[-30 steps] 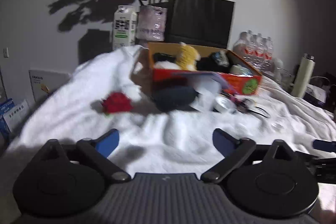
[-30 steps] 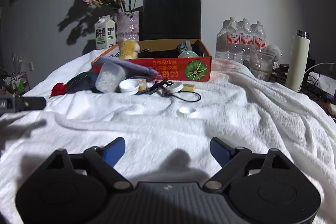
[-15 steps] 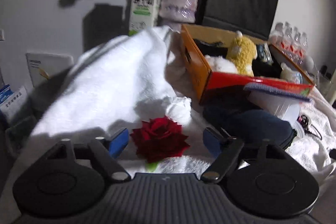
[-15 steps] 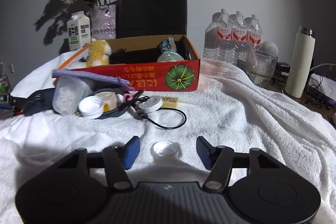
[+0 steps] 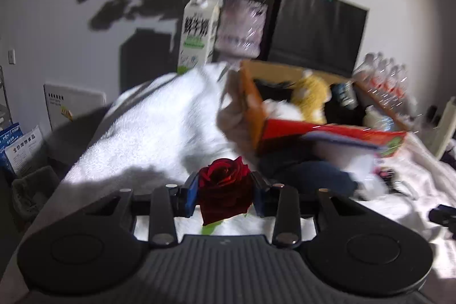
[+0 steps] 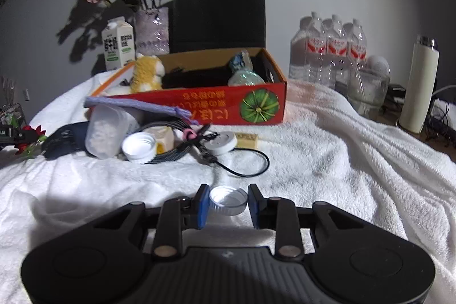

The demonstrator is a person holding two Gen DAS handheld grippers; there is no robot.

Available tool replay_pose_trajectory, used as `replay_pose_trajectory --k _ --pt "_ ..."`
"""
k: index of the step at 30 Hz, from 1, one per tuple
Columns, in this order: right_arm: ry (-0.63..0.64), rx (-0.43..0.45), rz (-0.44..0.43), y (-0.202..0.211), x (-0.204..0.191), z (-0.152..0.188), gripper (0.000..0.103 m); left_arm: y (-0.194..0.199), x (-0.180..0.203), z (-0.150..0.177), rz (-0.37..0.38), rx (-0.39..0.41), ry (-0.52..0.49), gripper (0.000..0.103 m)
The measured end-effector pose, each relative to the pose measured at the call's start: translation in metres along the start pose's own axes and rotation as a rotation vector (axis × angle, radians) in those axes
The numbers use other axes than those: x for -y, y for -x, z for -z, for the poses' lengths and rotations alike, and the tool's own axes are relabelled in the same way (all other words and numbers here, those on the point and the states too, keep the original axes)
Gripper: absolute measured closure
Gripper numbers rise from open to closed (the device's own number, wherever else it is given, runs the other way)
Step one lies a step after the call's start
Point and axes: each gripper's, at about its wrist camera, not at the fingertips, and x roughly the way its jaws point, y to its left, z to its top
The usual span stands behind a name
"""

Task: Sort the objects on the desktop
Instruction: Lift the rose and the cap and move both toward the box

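A dark red rose (image 5: 223, 198) lies on the white towel (image 5: 148, 133), between the blue pads of my left gripper (image 5: 225, 183). The jaws are closing and both pads touch the bloom. In the right wrist view the same rose (image 6: 28, 133) shows at the far left. A small white bottle cap (image 6: 228, 201) sits open side up between the blue pads of my right gripper (image 6: 228, 191). Those jaws are closing too, and the pads meet its rim. The red-and-orange cardboard box (image 6: 199, 107) stands behind, holding a yellow plush toy (image 6: 146, 73) and other items.
In front of the box lie a clear plastic tub (image 6: 105, 133), a larger white lid (image 6: 138, 146), a round white puck (image 6: 221, 141) and a black cable (image 6: 248, 167). A milk carton (image 6: 118, 44), vase, black bag, water bottles (image 6: 327, 47) and thermos (image 6: 419, 84) stand behind.
My left gripper moved up to the rose and narrowed around it. My right gripper advanced to the white cap and narrowed from wide open until its pads reached it.
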Motion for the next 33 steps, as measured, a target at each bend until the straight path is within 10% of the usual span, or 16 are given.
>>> replay_pose_trajectory --k 15,33 --pt "0.066 0.1 -0.092 0.092 -0.032 0.024 0.075 0.12 0.124 0.066 0.203 0.075 -0.123 0.066" --pt "0.069 0.137 -0.095 0.13 -0.038 0.041 0.075 0.142 0.141 0.085 0.227 0.097 -0.174 0.066"
